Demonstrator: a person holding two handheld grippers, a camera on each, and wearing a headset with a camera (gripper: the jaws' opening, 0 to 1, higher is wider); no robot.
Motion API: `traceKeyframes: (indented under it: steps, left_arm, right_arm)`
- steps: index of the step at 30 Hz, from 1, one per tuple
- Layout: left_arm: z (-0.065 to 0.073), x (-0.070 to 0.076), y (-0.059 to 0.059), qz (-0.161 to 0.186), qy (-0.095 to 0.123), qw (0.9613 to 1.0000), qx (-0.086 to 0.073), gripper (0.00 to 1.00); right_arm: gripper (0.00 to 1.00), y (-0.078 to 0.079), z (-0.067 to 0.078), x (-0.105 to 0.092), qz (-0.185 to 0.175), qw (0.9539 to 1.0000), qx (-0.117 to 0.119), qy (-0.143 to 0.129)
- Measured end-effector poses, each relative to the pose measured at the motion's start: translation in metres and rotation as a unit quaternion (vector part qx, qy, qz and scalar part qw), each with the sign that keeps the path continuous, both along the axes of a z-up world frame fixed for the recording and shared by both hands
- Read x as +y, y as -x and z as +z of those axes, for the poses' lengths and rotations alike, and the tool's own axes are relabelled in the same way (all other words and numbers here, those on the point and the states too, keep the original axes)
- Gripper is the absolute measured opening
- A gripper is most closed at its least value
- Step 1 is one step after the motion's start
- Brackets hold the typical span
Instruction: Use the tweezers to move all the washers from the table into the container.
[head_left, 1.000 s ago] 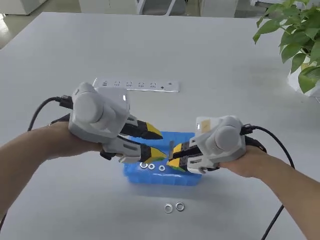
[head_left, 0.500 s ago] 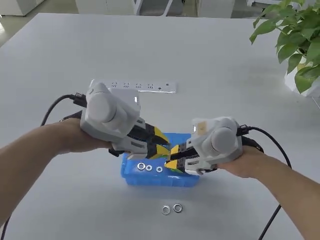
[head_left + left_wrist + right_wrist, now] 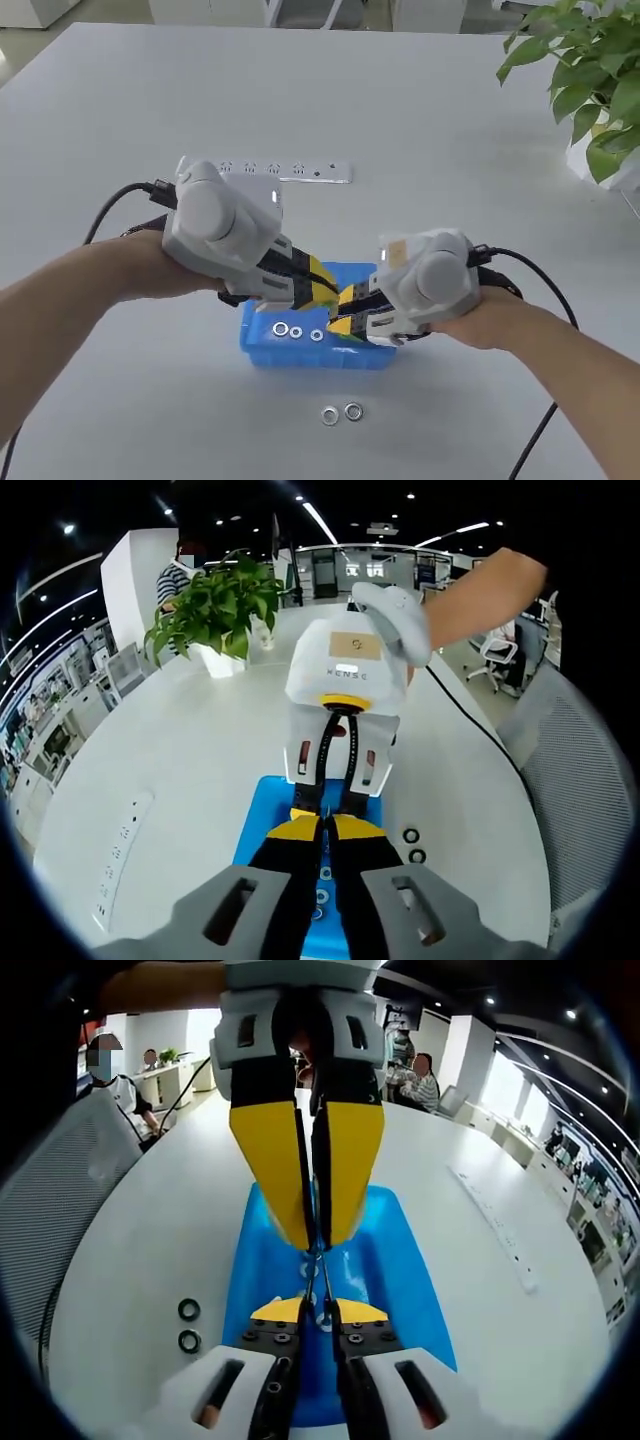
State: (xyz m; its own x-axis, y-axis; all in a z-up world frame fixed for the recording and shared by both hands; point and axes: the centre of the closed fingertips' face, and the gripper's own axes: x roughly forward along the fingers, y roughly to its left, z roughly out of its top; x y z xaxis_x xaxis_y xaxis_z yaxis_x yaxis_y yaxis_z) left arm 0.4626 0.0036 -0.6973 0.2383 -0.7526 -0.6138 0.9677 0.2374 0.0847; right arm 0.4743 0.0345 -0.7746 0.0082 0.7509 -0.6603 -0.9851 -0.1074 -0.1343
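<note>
Over the blue container [image 3: 262, 349], my left gripper [image 3: 322, 284] and right gripper [image 3: 343, 310] meet tip to tip. The thin metal tweezers [image 3: 318, 1272] run from my right gripper [image 3: 318, 1310], shut on them, up between the left gripper's yellow jaws [image 3: 315, 1160], which look shut on the other end. In the left gripper view my left gripper [image 3: 322, 825] shows its jaws together, facing the right gripper [image 3: 345, 680]. Three washers [image 3: 296, 332] lie in the container. Two washers [image 3: 341, 412] lie on the table just in front of it, also in the right gripper view [image 3: 188, 1325].
A white power strip [image 3: 285, 170] lies on the table beyond the grippers. A potted plant [image 3: 590, 80] stands at the far right. Cables trail back from both grippers. People sit at desks in the background of the gripper views.
My left gripper has moved right and in toward the right gripper, and its jaws have gone from apart to shut around the tweezers' end. The head camera has shifted slightly.
</note>
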Motion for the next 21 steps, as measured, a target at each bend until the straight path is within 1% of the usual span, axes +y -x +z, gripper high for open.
traceKeyframes:
  steps: [4,7,10,12,14,18,21]
  left_arm:
    - [0.000,0.001,-0.001,0.004,0.000,1.0000,0.002,0.06]
    - [0.000,0.002,-0.001,0.005,-0.002,1.0000,0.000,0.06]
    - [0.002,0.002,-0.001,0.003,0.000,1.0000,0.000,0.06]
    - [0.004,0.003,-0.002,0.005,0.001,1.0000,-0.006,0.06]
    - [0.006,0.003,-0.003,0.009,0.006,0.9999,-0.007,0.06]
    - [0.009,0.004,-0.006,0.015,0.009,0.9998,-0.008,0.06]
    - [0.010,0.007,-0.005,0.015,0.008,0.9998,-0.006,0.06]
  right_arm:
    - [0.13,0.000,0.000,-0.001,-0.003,1.0000,0.000,0.000]
    - [0.14,0.000,0.002,-0.001,-0.005,1.0000,-0.001,0.000]
    - [0.17,-0.002,0.005,-0.003,-0.010,0.9999,-0.005,-0.003]
    - [0.18,-0.003,0.010,-0.004,-0.017,0.9998,-0.007,-0.008]
    - [0.19,-0.004,0.014,-0.004,-0.021,0.9997,-0.007,-0.012]
    - [0.22,-0.003,0.017,-0.006,-0.027,0.9995,-0.005,-0.013]
    - [0.23,-0.003,0.019,-0.008,-0.031,0.9994,-0.005,-0.013]
